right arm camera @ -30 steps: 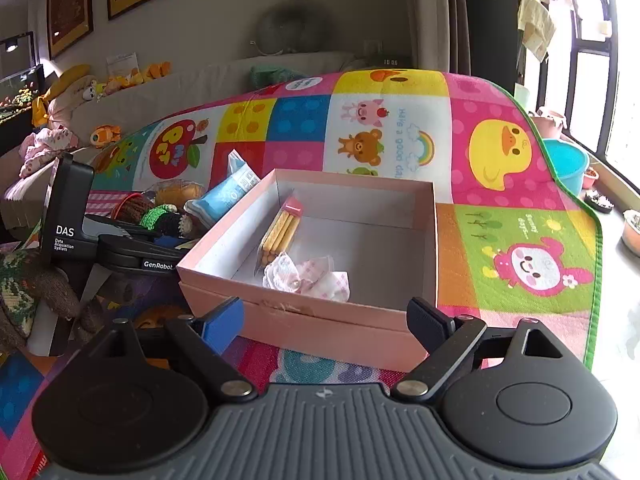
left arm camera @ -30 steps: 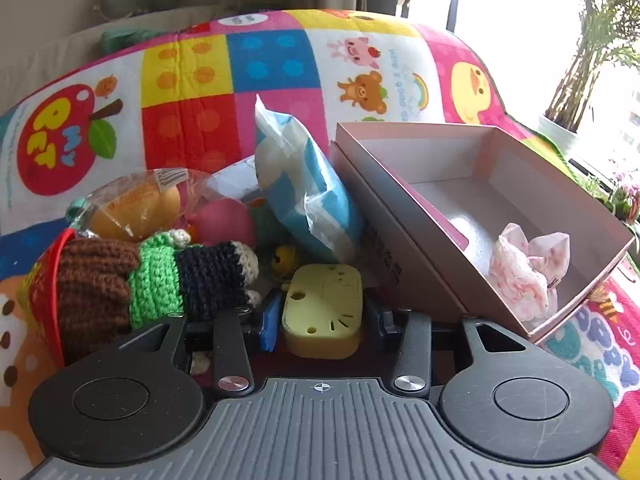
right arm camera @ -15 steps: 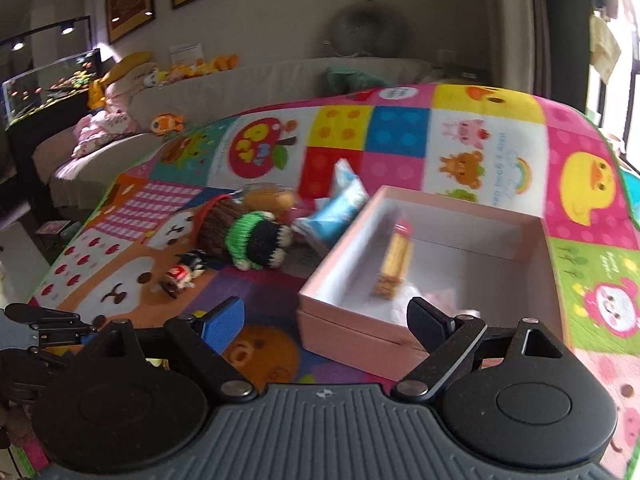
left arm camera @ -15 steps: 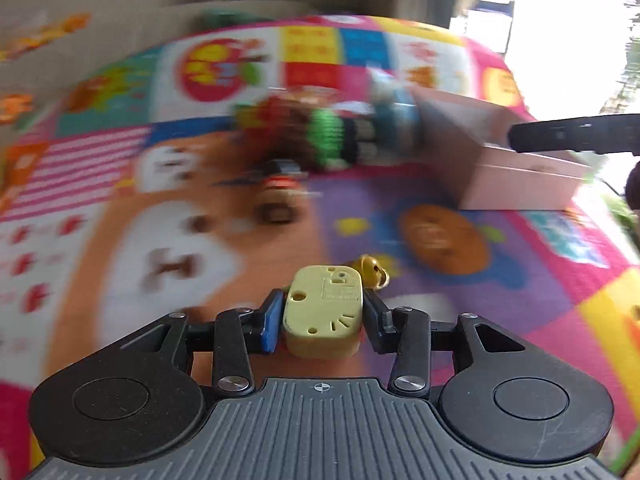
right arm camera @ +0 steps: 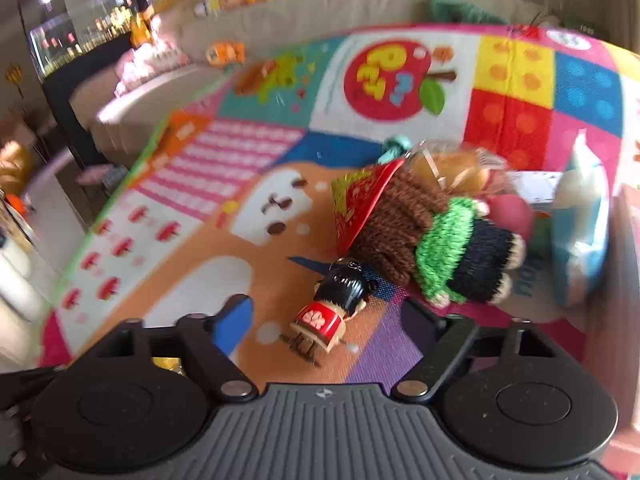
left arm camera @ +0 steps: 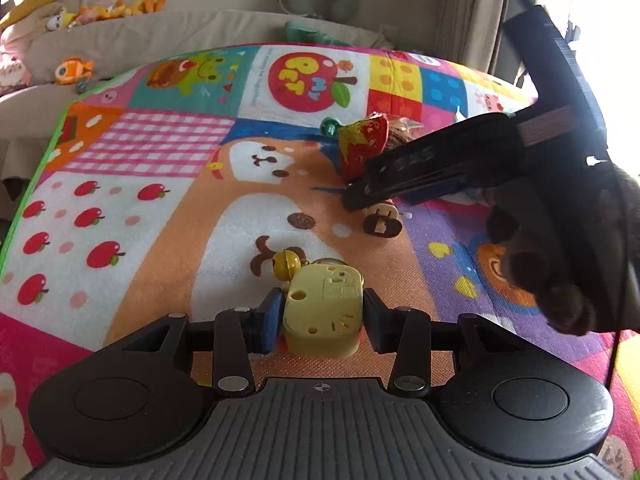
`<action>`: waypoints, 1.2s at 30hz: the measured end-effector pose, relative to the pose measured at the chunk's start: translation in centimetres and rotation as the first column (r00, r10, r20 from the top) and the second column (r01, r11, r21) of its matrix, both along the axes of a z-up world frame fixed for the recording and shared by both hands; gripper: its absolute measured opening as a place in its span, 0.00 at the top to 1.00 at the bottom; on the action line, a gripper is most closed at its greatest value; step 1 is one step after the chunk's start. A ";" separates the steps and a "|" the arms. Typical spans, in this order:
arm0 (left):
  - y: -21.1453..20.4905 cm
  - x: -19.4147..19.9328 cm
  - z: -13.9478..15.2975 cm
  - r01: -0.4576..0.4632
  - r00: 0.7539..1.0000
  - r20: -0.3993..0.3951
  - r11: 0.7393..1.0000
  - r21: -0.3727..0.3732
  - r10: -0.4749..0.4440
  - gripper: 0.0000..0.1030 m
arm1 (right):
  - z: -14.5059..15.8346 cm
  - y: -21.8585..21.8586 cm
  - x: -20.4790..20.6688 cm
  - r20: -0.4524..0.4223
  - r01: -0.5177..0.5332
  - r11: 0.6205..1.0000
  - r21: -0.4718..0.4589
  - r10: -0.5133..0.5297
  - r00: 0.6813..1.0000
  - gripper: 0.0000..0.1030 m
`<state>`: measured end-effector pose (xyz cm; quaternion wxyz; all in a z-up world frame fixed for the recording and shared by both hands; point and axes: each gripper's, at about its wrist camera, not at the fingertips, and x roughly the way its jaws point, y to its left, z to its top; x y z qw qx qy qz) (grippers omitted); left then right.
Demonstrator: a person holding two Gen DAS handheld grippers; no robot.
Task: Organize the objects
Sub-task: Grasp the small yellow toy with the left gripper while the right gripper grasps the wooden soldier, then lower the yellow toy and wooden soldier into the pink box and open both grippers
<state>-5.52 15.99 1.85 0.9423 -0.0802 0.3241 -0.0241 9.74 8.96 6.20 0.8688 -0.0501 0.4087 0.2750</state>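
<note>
Just ahead of the right tool [right arm camera: 326,316], whose fingers stand apart, the small doll [right arm camera: 334,306] lies lengthwise between them; left tool [left arm camera: 320,314] clamps the yellow toy [left arm camera: 324,312].

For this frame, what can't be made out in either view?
- Left wrist view: the right gripper's body crosses the toy pile; only a red cup and the figurine's feet show.
- Left wrist view: the underside of the yellow toy in the left gripper faces away.
- Right wrist view: motion blur; the figurine's face is unreadable.
- Right wrist view: the pink box is cut off by the right edge.
</note>
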 end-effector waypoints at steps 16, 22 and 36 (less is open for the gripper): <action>-6.3 -1.6 0.8 0.277 0.961 -0.023 0.961 0.009 -0.276 0.55 | 1.4 -13.2 -12.8 -0.009 -0.044 0.990 -0.135 0.044 0.999 0.61; -11.5 -2.4 3.4 0.409 0.912 0.021 0.911 0.059 -0.411 0.55 | 2.6 -21.8 -17.9 0.041 0.162 0.986 -0.047 -0.160 0.986 0.62; -21.2 12.1 10.5 0.483 0.859 0.215 0.874 -0.044 -0.464 0.55 | 4.7 -29.8 -20.0 0.160 0.304 0.936 0.177 -0.332 0.930 0.62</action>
